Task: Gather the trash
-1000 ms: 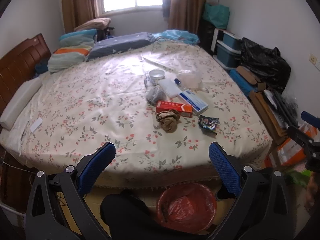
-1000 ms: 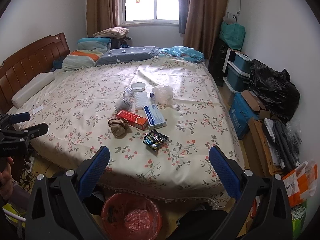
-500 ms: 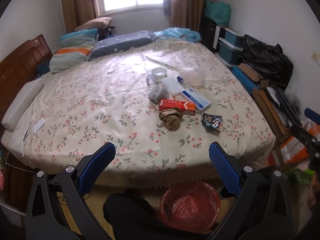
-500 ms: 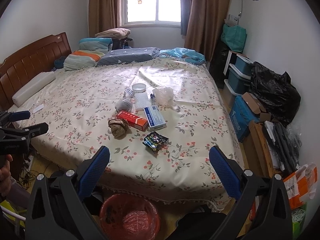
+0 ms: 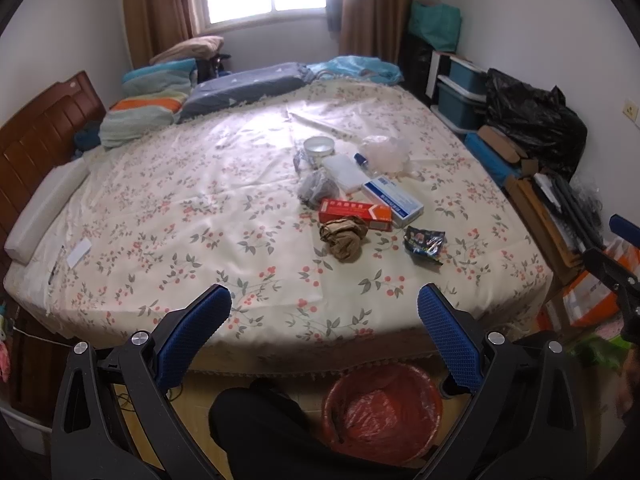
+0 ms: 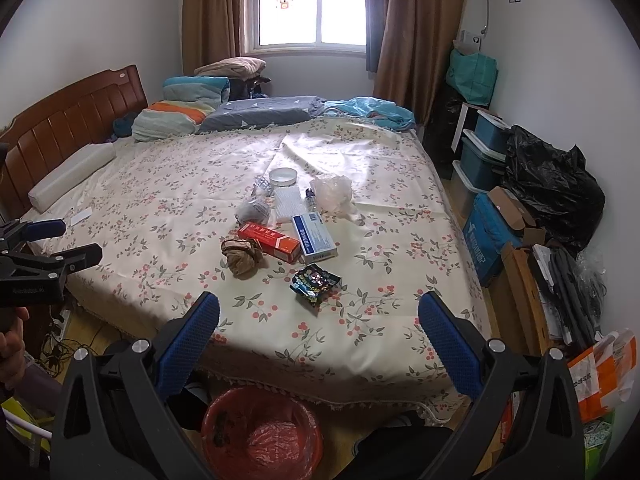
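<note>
Trash lies in a cluster mid-bed: a crumpled brown paper ball (image 5: 344,236) (image 6: 241,257), a red box (image 5: 355,213) (image 6: 269,241), a white-blue box (image 5: 393,200) (image 6: 313,238), a dark snack wrapper (image 5: 424,241) (image 6: 314,283), a clear plastic bag (image 5: 386,152) (image 6: 332,193) and a round white lid (image 5: 319,145) (image 6: 283,176). A red-lined bin (image 5: 382,408) (image 6: 262,432) stands on the floor at the bed's foot. My left gripper (image 5: 324,314) and right gripper (image 6: 318,320) hang open over the bed's near edge, both empty.
Floral bedspread (image 5: 200,208) covers the bed; pillows (image 6: 176,116) and wooden headboard (image 6: 72,116) are far left. Black bag (image 6: 556,184), blue bins (image 6: 480,148) and cardboard (image 6: 520,280) crowd the right wall. A person's dark knee (image 5: 256,428) is beside the bin.
Both views rose and tilted slightly, so the bed and trash sit a little lower and nearer in frame. Nothing on the bed moved; both grippers stayed open.
</note>
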Action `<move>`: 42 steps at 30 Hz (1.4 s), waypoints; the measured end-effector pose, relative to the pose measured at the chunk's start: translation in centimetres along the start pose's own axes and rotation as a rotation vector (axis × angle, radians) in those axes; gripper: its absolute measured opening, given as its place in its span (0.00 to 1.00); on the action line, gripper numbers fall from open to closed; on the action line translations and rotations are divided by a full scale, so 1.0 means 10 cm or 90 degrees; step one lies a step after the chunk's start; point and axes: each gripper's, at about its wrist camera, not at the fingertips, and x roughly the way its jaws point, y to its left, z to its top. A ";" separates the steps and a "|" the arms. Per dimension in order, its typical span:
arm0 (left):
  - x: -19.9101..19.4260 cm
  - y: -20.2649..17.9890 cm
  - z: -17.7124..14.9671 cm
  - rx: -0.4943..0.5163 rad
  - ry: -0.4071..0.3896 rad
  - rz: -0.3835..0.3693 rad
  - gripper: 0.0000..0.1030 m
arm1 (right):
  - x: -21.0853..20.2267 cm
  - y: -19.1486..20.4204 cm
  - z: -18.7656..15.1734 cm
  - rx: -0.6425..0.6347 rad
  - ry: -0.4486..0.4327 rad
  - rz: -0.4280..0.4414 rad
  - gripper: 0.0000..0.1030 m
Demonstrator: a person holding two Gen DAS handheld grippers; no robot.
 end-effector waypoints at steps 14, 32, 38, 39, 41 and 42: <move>-0.02 0.01 -0.01 0.006 -0.001 -0.002 0.94 | -0.04 -0.01 -0.03 0.000 -0.006 0.032 0.95; -0.01 -0.02 -0.03 0.007 0.001 -0.004 0.94 | 0.04 -0.01 -0.05 -0.017 -0.008 0.051 0.95; 0.34 0.02 -0.06 0.002 0.013 -0.017 0.94 | 0.44 -0.01 -0.17 -0.058 0.000 0.052 0.95; 0.49 0.04 -0.08 0.002 0.022 -0.021 0.94 | 0.59 -0.03 -0.20 -0.058 0.009 0.057 0.95; 0.75 0.03 -0.07 0.005 0.034 -0.018 0.94 | 0.84 -0.05 -0.25 -0.051 0.017 0.056 0.95; 0.93 0.04 -0.08 0.008 0.036 -0.019 0.94 | 0.95 -0.06 -0.27 -0.048 0.017 0.057 0.95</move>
